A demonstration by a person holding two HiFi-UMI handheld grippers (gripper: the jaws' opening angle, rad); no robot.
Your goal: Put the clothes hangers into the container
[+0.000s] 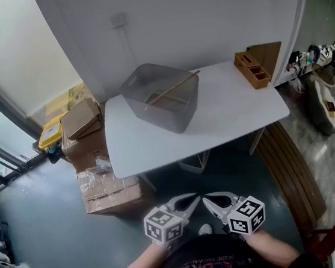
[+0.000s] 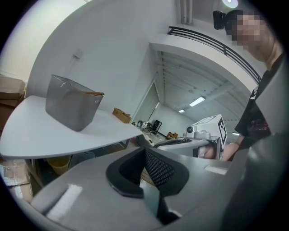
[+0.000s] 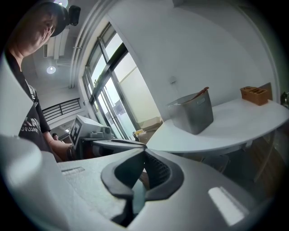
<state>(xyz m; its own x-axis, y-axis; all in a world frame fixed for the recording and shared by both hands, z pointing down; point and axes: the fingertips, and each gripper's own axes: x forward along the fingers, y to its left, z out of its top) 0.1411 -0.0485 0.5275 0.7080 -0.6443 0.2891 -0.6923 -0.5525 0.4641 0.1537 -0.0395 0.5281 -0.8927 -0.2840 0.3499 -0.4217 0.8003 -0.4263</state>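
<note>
Left gripper [image 1: 191, 200] and right gripper [image 1: 212, 202], jaws together and empty, hang by the body (apparently done): the brown wooden clothes hanger [image 1: 174, 88] lies in the grey plastic container [image 1: 171, 114].

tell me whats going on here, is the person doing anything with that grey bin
Not at this moment. A person stands back from the white table with the left gripper and the right gripper held close to the body, tips near each other, both shut and empty. The grey container sits on the table with a wooden hanger in it, one end poking over the rim. Neither gripper is near it.
</note>
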